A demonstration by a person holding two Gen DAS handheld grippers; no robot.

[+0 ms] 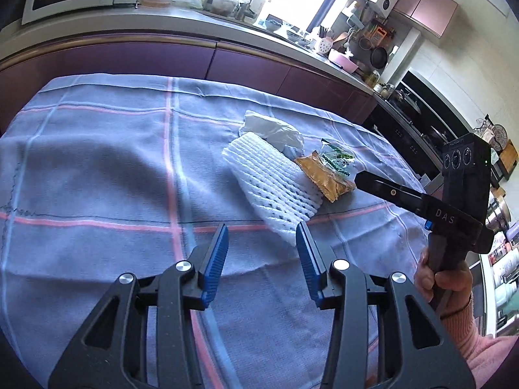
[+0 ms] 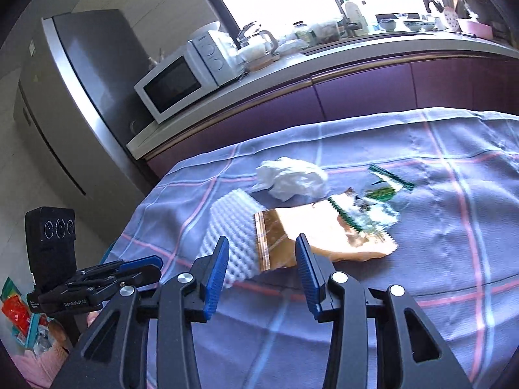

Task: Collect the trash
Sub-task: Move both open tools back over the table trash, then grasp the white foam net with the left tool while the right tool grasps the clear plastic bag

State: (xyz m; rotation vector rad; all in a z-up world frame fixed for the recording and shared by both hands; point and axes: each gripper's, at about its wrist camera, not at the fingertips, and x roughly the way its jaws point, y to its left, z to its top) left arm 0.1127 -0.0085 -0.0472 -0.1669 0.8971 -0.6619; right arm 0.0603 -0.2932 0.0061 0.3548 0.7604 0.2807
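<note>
Trash lies together on the blue checked tablecloth (image 1: 97,168): a white foam net sleeve (image 1: 272,181) (image 2: 227,223), a crumpled white tissue (image 1: 275,131) (image 2: 292,178), a gold-brown wrapper (image 1: 324,175) (image 2: 311,230) and a clear wrapper with green print (image 1: 337,157) (image 2: 379,201). My left gripper (image 1: 262,240) is open and empty, just short of the foam sleeve's near end. My right gripper (image 2: 261,253) is open and empty, hovering at the near edge of the gold wrapper and foam sleeve. It also shows from the side in the left wrist view (image 1: 363,178), right of the gold wrapper.
A kitchen counter (image 2: 292,61) with purple cabinets runs behind the table, bearing a microwave (image 2: 181,77) and dishes. A steel fridge (image 2: 81,97) stands at left. A bin with colourful packaging (image 2: 22,321) sits on the floor below the table's left edge. A stove area (image 1: 412,113) lies at right.
</note>
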